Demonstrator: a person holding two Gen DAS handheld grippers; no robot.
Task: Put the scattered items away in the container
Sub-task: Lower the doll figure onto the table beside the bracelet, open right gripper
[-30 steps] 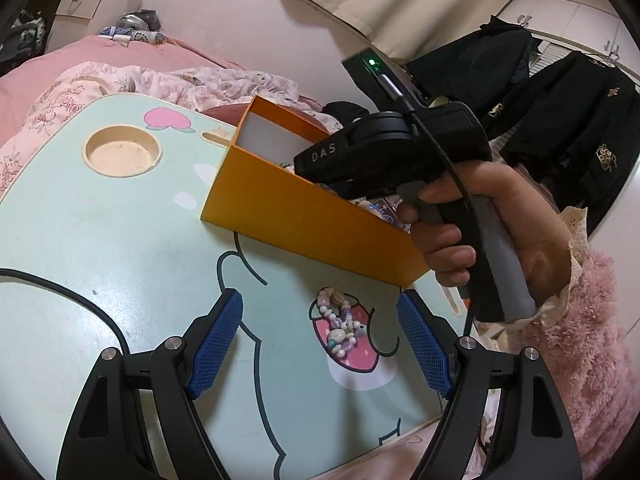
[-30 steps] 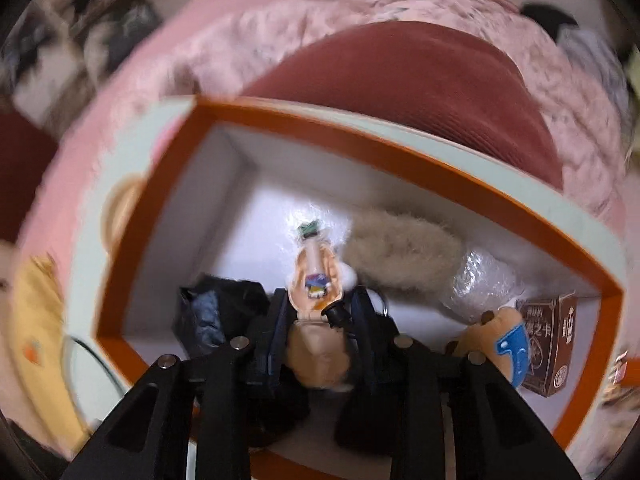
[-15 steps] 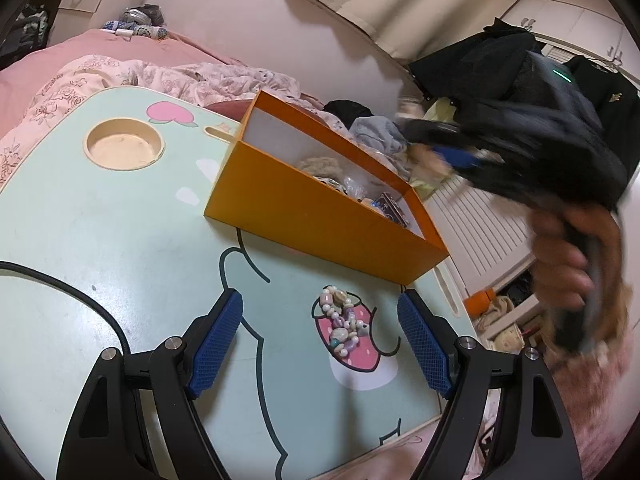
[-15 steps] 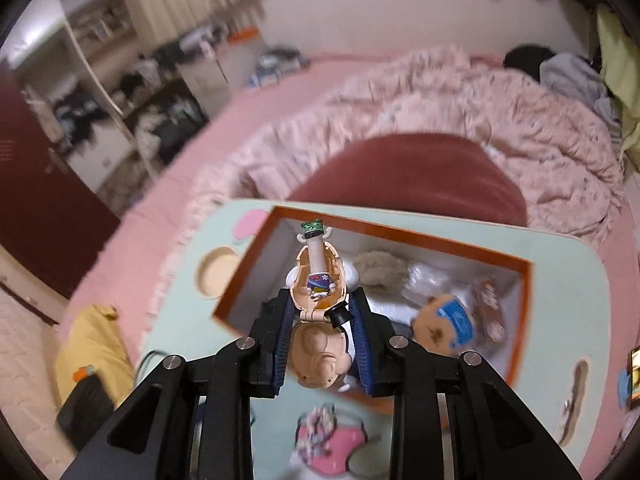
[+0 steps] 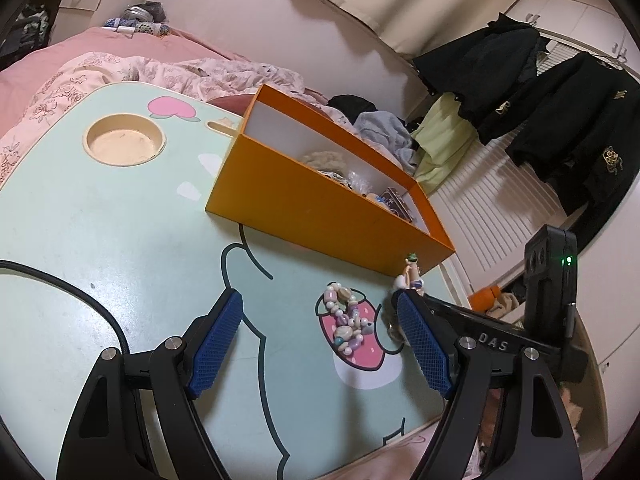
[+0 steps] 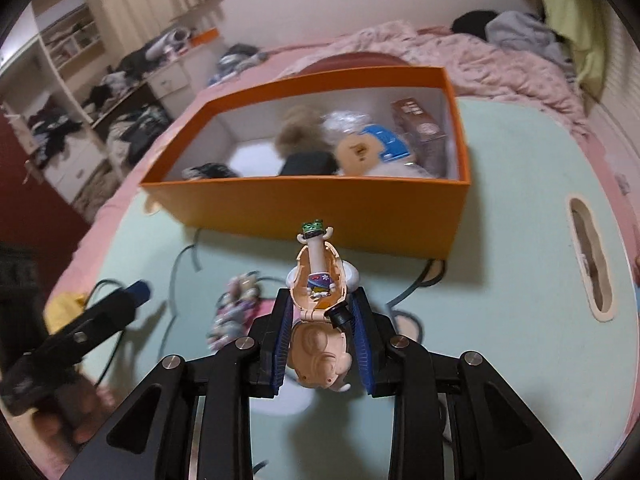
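Observation:
My right gripper is shut on a small peach toy figure with a green cap, held low over the mint table in front of the orange box. The figure also shows in the left wrist view beside the box's near corner. The box holds several items. A bead bracelet lies on the table between the pads of my left gripper, which is open and empty. The bracelet shows blurred in the right wrist view.
The mint table has a round cup recess at the far left and a slot at its right edge. A black cable crosses the left side. A pink bed surrounds the table; dark clothes hang at the right.
My right gripper, still holding the figure, has come out of the box, risen, and come back down low over the table in front of the box. My left gripper has barely moved.

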